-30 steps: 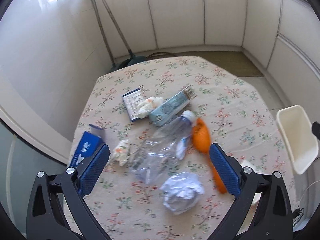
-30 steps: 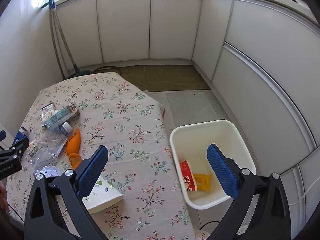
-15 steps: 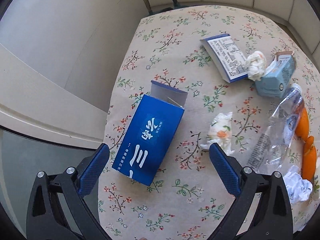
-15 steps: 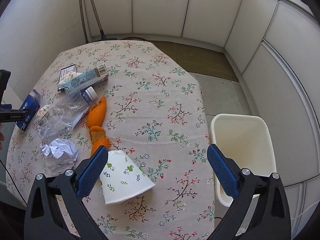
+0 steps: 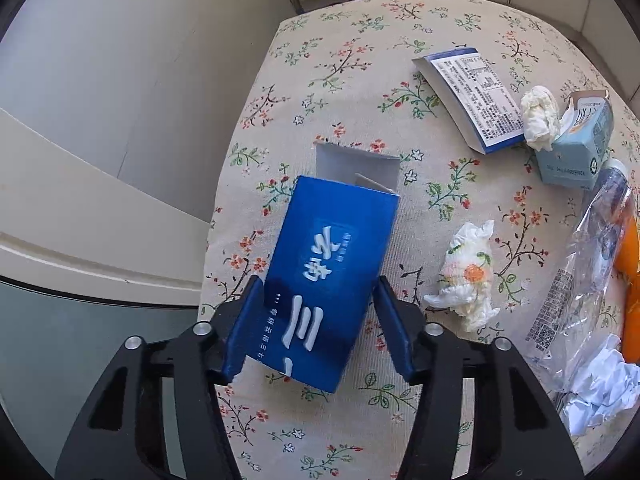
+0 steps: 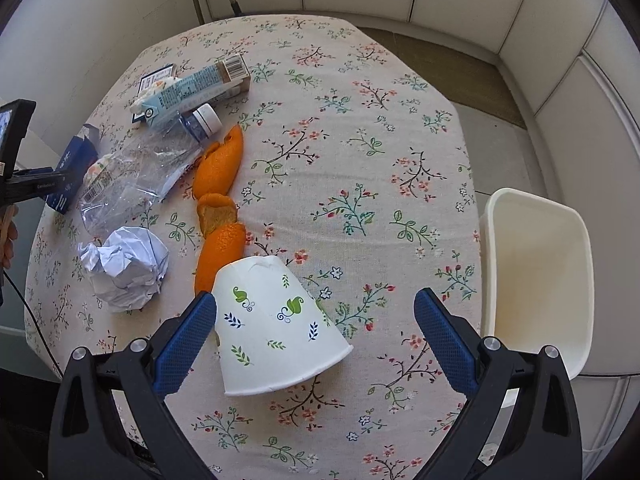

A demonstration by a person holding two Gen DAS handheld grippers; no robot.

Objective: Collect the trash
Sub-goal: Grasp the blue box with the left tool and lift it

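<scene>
A blue carton box (image 5: 332,272) with white characters lies near the left edge of the flowered tablecloth (image 5: 400,32), its top flap open. My left gripper (image 5: 318,284) points steeply down over its near half; the jaws are closing and both blue pads touch the box's long sides. In the right wrist view a white paper cup (image 6: 272,328) with leaf prints lies on its side. My right gripper (image 6: 314,300) hangs open over it, the left finger beside the cup and the right finger well clear. A white bin (image 6: 536,280) stands on the floor past the table's right edge.
Between the two grippers lie a crumpled paper ball (image 6: 128,268), orange peel (image 6: 220,168), a squashed clear bottle (image 6: 152,164), a light blue carton (image 6: 188,88), a printed tissue wad (image 5: 468,276) and a flat label card (image 5: 472,96). Walls and cabinets ring the table.
The left jaws, wide open half a second ago, have come in against the blue box's sides. The right gripper has sunk toward the paper cup, which now sits between its fingers.
</scene>
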